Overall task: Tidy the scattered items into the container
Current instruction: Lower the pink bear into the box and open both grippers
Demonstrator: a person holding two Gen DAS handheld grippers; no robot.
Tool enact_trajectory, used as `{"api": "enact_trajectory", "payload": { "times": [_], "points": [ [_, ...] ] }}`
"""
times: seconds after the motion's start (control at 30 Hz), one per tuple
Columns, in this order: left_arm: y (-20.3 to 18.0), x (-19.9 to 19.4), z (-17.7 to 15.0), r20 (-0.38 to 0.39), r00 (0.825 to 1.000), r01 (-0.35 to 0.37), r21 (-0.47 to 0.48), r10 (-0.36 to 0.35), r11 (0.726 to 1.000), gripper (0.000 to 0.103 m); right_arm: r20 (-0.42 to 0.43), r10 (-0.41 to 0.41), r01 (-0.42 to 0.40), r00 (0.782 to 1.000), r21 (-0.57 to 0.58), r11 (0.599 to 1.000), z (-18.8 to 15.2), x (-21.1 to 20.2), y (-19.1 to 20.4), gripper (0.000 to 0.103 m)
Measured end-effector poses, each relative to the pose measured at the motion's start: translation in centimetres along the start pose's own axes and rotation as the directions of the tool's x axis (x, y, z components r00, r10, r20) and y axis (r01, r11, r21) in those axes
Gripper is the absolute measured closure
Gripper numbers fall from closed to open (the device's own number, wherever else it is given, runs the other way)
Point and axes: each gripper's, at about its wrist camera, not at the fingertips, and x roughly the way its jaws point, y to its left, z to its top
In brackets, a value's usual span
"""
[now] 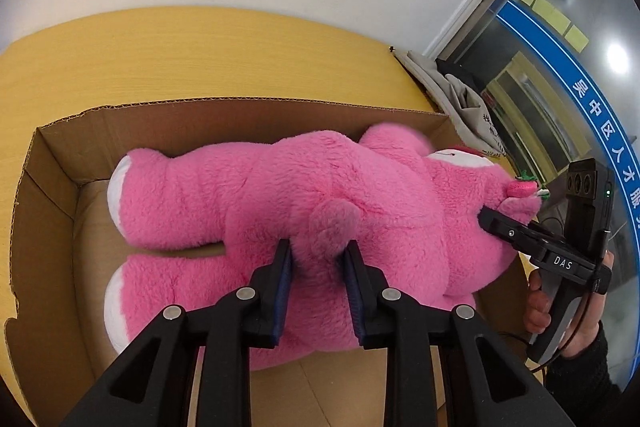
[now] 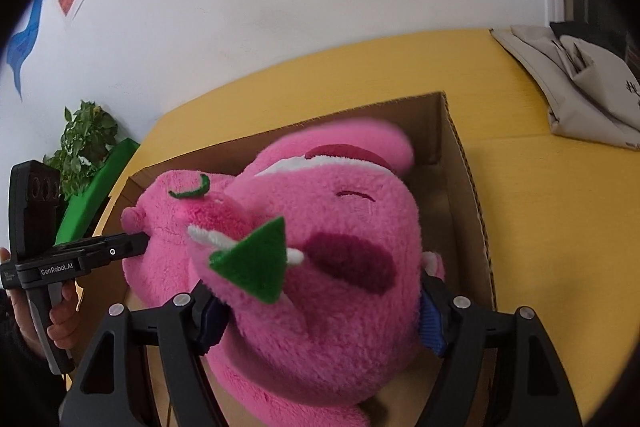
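Pink plush bear (image 1: 304,187) lies in the cardboard box (image 1: 48,163), head at 3 o'clock. Your left gripper (image 1: 316,251) pinches its rump; right gripper (image 2: 320,311) clamps the head. Soft, light, squashy: grip bulk, not ears.

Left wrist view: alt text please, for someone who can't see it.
A pink plush bear lies inside an open cardboard box on a yellow table. The left tongs pinch its body near the tail; the right tongs grip its head.

Right tool (image 2: 320,323) clamps the pink plush bear's (image 2: 340,227) head inside the cardboard box (image 2: 466,187).
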Motion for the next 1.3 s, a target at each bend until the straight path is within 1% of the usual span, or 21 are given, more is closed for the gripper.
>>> {"api": "enact_trajectory", "payload": {
  "times": [0.07, 0.17, 0.23, 0.3, 0.33, 0.37, 0.4, 0.43, 0.47, 0.5, 0.53, 0.57, 0.63, 0.7, 0.8, 0.87, 0.9, 0.97, 1.1, 1.17, 1.3],
  "points": [
    [0.1, 0.2, 0.1, 0.002, 1.0, 0.004, -0.01, -0.004, 1.0, 0.072, 0.007, -0.011, 0.011, 1.0, -0.003, 1.0, 0.2, 0.5, -0.5, 0.027],
    [0.0, -0.3, 0.1, 0.002, 1.0, 0.008, -0.006, -0.008, 1.0, 0.066, 0.031, -0.024, 0.023, 0.999, 0.024, 0.999, 1.2, 1.4, -1.7, 0.018],
    [-0.4, -1.3, 0.0, 0.009, 1.0, -0.004, 0.02, 0.004, 1.0, 0.065, 0.052, -0.038, 0.037, 0.998, 0.019, 0.999, 1.6, 1.1, -2.2, 0.015],
    [-1.0, -2.9, -0.2, 0.035, 0.999, -0.01, 0.041, 0.008, 0.999, 0.064, 0.067, -0.025, 0.025, 0.997, -0.001, 1.0, 1.5, -0.1, -1.9, 0.015],
    [-1.2, -4.3, -0.5, 0.062, 0.998, 0.002, 0.047, -0.005, 0.999, 0.062, 0.077, -0.025, 0.027, 0.997, -0.014, 1.0, 1.4, -0.9, -1.6, 0.015],
    [-1.5, -6.2, -0.9, 0.104, 0.994, 0.029, 0.052, -0.035, 0.998, 0.049, 0.091, -0.029, 0.032, 0.995, -0.035, 0.999, 1.1, -2.2, -1.1, 0.015],
    [-1.8, -8.2, -1.4, 0.15, 0.987, 0.045, 0.06, -0.053, 0.997, 0.028, 0.104, -0.031, 0.037, 0.994, -0.053, 0.998, 0.9, -3.4, -0.4, 0.014],
    [-2.1, -10.6, -2.3, 0.206, 0.977, 0.038, 0.074, -0.053, 0.997, 0.018, 0.117, -0.027, 0.035, 0.993, -0.068, 0.997, 0.7, -4.6, 0.1, 0.012],
    [-2.6, -13.0, -3.4, 0.269, 0.963, 0.008, 0.093, -0.033, 0.996, 0.005, 0.132, -0.017, 0.028, 0.991, -0.083, 0.996, 0.3, -6.2, 0.7, 0.011],
    [-3.3, -15.5, -4.8, 0.331, 0.944, -0.036, 0.119, -0.006, 0.992, 0.0, 0.151, -0.002, 0.017, 0.988, -0.098, 0.995, -0.4, -8.4, 1.4, 0.008],
    [-4.1, -17.9, -6.3, 0.387, 0.922, -0.089, 0.147, 0.025, 0.985, 0.0, 0.169, 0.009, 0.009, 0.986, -0.105, 0.994, -0.9, -10.1, 2.0, 0.003],
    [-4.7, -19.7, -7.5, 0.418, 0.907, -0.131, 0.17, 0.049, 0.977, 0.0, 0.19, 0.022, 0.0, 0.982, -0.112, 0.994, -1.5, -11.9, 2.7, 0.0],
    [-6.2, -23.0, -10.7, 0.461, 0.879, -0.238, 0.206, 0.12, 0.949, 0.0, 0.227, 0.046, -0.015, 0.973, -0.136, 0.991, -3.2, -15.8, 4.3, 0.0],
    [-7.2, -24.9, -13.4, 0.471, 0.865, -0.302, 0.206, 0.176, 0.931, 0.0, 0.259, 0.063, -0.021, 0.964, -0.164, 0.986, -4.8, -19.3, 5.9, 0.0],
    [-8.0, -26.2, -16.9, 0.454, 0.867, -0.322, 0.191, 0.207, 0.927, 0.0, 0.308, 0.06, 0.0, 0.95, -0.192, 0.981, -7.5, -23.9, 8.1, 0.0],
    [-8.0, -26.3, -19.0, 0.435, 0.869, -0.33, 0.156, 0.235, 0.931, 0.0, 0.326, 0.036, 0.033, 0.945, -0.203, 0.979, -9.3, -25.4, 9.1, 0.0],
    [-7.9, -26.3, -19.9, 0.434, 0.866, -0.335, 0.131, 0.25, 0.933, 0.0, 0.329, 0.02, 0.052, 0.944, -0.209, 0.977, -10.4, -25.8, 9.7, 0.0],
    [-7.6, -25.9, -21.6, 0.432, 0.864, -0.326, 0.085, 0.26, 0.941, 0.0, 0.307, -0.013, 0.085, 0.952, -0.222, 0.971, -12.8, -25.8, 11.0, 0.0],
    [-7.8, -24.2, -24.0, 0.389, 0.883, -0.307, 0.059, 0.262, 0.95, 0.0, 0.256, -0.062, 0.125, 0.965, -0.24, 0.963, -16.5, -24.3, 12.3, 0.0],
    [-8.5, -23.6, -25.0, 0.379, 0.89, -0.299, 0.064, 0.254, 0.952, 0.0, 0.243, -0.101, 0.162, 0.965, -0.246, 0.956, -18.3, -23.6, 12.8, 0.0],
    [-9.6, -22.5, -26.0, 0.364, 0.896, -0.303, 0.079, 0.255, 0.95, 0.0, 0.242, -0.128, 0.188, 0.962, -0.241, 0.952, -20.3, -23.7, 13.1, 0.0]
  ]
}}
